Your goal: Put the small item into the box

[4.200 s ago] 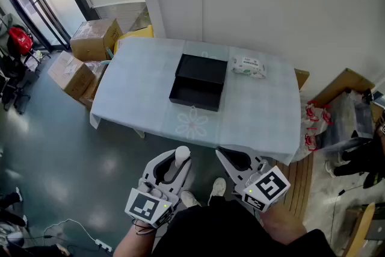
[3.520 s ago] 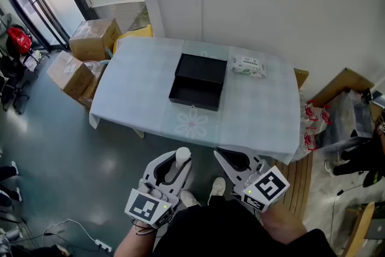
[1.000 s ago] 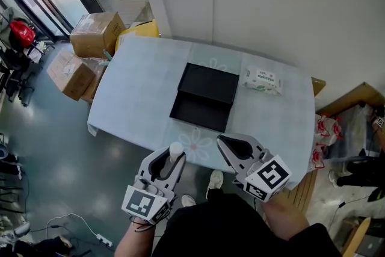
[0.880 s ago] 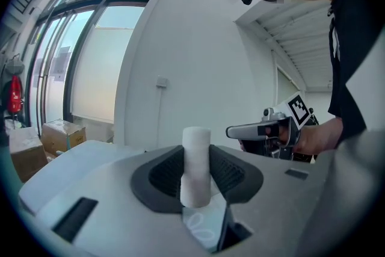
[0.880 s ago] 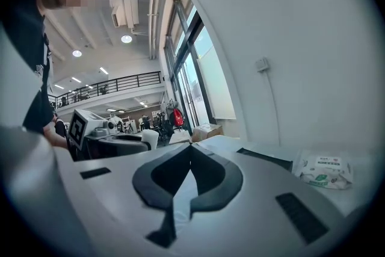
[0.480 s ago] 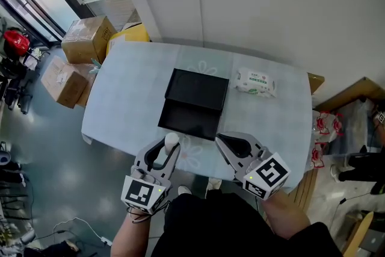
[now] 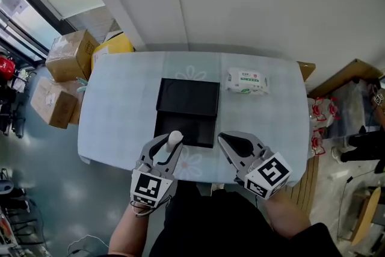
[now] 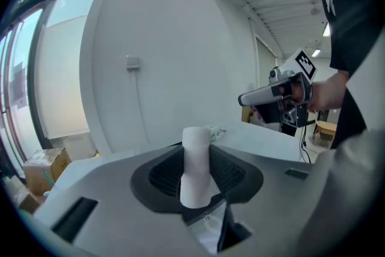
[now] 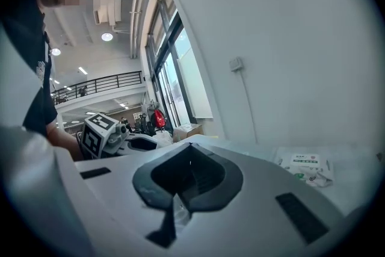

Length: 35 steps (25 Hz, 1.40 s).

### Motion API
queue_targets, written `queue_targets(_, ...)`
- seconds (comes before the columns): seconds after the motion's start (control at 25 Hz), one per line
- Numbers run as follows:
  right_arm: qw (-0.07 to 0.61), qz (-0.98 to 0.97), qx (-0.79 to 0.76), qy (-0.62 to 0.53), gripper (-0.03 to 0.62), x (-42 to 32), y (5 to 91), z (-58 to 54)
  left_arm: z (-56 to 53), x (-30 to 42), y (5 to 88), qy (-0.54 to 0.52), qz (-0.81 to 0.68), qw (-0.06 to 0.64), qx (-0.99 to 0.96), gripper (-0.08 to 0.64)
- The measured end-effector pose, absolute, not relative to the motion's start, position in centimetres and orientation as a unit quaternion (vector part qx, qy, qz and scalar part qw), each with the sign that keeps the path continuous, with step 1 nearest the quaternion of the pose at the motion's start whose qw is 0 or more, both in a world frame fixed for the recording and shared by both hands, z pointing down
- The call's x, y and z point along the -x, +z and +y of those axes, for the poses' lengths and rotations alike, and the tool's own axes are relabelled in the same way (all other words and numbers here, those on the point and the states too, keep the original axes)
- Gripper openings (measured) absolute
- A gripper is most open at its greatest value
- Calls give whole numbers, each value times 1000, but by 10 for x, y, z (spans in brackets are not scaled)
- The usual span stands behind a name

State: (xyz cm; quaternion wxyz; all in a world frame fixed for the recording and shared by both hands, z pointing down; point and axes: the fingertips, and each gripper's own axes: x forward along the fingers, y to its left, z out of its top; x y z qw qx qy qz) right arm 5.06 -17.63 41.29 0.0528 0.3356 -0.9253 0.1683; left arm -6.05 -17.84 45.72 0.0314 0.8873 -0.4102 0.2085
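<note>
A small white cylinder stands upright between the jaws of my left gripper, which is shut on it. In the head view this gripper hangs over the table's near edge, just in front of the open black box. The box lies in the middle of the pale blue table, its lid folded back towards the wall. My right gripper is level with the left one, to the right of the box. Its jaws meet at the tips with nothing between them.
A white and green wipes pack lies at the table's far right, close to the wall. Cardboard boxes and a yellow object stand on the floor at the left. More cardboard and bags crowd the right side.
The table has come closer in the head view. Both grippers, earlier over the floor short of it, are now over its near edge. The left still holds the white cylinder.
</note>
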Motion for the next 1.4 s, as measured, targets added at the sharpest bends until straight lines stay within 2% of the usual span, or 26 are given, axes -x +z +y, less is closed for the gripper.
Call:
queue_targets(0.4, 48, -894, -402, 192, 9, -42, 429, -212, -216, 61, 536, 350, -291, -9, -890, 132)
queue_targets(1.4, 50, -842, -476, 249, 9, -57, 474, -219, -227, 52, 661, 535, -118, -34, -836, 133)
